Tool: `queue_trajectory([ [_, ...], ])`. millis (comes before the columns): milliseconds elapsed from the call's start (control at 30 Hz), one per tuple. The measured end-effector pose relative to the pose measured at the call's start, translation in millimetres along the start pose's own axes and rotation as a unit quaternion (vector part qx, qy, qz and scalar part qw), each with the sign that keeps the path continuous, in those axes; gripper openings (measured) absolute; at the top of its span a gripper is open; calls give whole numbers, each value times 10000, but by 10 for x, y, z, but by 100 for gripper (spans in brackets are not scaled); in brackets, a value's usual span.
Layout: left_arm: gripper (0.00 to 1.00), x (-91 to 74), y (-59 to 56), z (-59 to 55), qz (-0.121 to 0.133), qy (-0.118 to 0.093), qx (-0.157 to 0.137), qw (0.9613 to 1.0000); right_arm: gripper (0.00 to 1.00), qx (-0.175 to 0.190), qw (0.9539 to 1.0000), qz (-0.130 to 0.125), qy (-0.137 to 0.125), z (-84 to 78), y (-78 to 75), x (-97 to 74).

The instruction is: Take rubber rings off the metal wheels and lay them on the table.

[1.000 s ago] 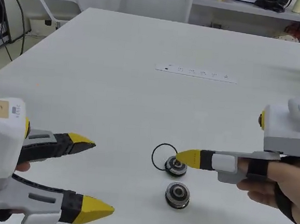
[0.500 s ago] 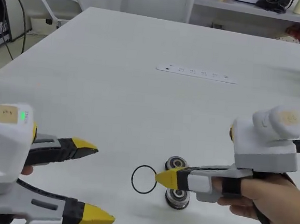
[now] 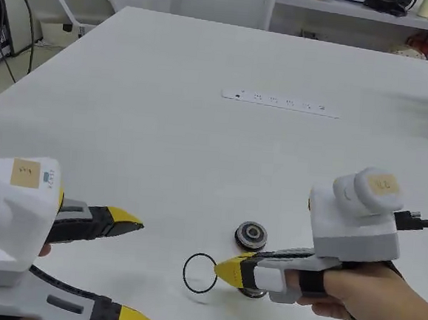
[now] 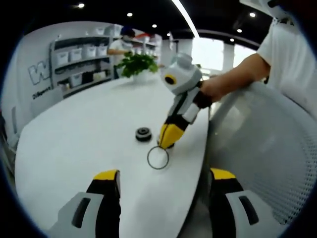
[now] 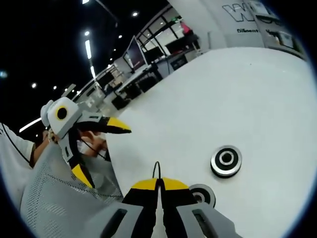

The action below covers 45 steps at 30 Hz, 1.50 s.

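Placement of the rubber ring (image 3: pixel 184 271) is judged to be the step in hand. The ring is pinched at its edge by the shut right gripper (image 3: pixel 220 270), low over the counter (image 3: pixel 201 129), near and to the left of the metal wheel (image 3: pixel 252 235). The left gripper (image 3: pixel 144 273) is held wide and empty, farther left of that wheel. The ring should be lowered flat, clear of the wheel, before the jaws are parted.

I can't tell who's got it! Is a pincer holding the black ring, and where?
The right gripper is shut on the rubber ring, pinching one side of its rim. The left gripper is open and holds nothing.
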<state>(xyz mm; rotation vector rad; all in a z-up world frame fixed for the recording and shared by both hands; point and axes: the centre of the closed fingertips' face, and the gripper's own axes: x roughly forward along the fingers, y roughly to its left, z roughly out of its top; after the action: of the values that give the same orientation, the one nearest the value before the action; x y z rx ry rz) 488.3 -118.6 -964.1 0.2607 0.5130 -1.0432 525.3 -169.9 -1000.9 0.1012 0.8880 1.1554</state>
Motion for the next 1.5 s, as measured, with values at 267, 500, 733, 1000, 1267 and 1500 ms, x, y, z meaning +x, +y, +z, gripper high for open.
queue_trajectory([
  [267,73,-2,9,1,10,-19,-29,10000,3,-304,9995,-56,58,-30,10,54],
  [500,73,1,7,-9,2,-4,-50,10000,9,-653,9975,-145,231,-75,-8,76],
  [733,72,8,-6,-40,-15,100,37,9999,15,-1446,9879,-106,555,-165,63,118],
  [1000,71,11,-8,-45,-30,112,31,9999,18,-1975,9773,-141,759,-215,79,140],
  [1267,71,19,-14,-67,-48,186,67,9998,23,-2146,9728,-292,826,-182,34,83],
  [1500,71,14,-4,-53,-26,146,38,9999,25,-2109,9749,-378,602,-36,0,-7],
])
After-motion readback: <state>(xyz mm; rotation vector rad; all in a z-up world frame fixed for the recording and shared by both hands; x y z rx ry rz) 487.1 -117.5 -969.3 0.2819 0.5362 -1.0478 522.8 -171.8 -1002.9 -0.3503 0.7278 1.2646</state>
